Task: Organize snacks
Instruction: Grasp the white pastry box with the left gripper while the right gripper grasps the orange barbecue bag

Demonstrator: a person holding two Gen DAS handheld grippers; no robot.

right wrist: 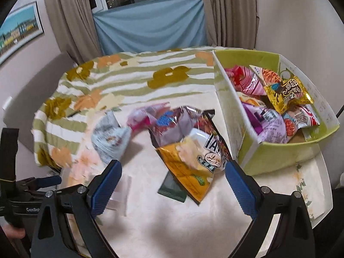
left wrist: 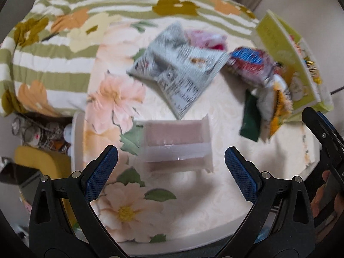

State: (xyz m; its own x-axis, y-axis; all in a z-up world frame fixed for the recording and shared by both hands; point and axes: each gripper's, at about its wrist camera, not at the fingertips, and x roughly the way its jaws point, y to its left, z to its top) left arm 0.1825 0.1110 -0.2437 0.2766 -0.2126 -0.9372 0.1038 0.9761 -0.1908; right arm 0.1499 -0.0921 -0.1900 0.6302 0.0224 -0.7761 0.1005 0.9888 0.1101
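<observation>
Even, soft indoor light; the scattered foil snack packets smear with motion blur (fisheye bending, dark corners); faint shadows below.

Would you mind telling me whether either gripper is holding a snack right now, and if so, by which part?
Nothing is held. The left gripper and right gripper both stand open above the table, with no packet between their pads.

Cream tablecloth with peach flowers. Beyond the gripper, green-and-white striped blanket. Right of it, lime-green box.
</observation>
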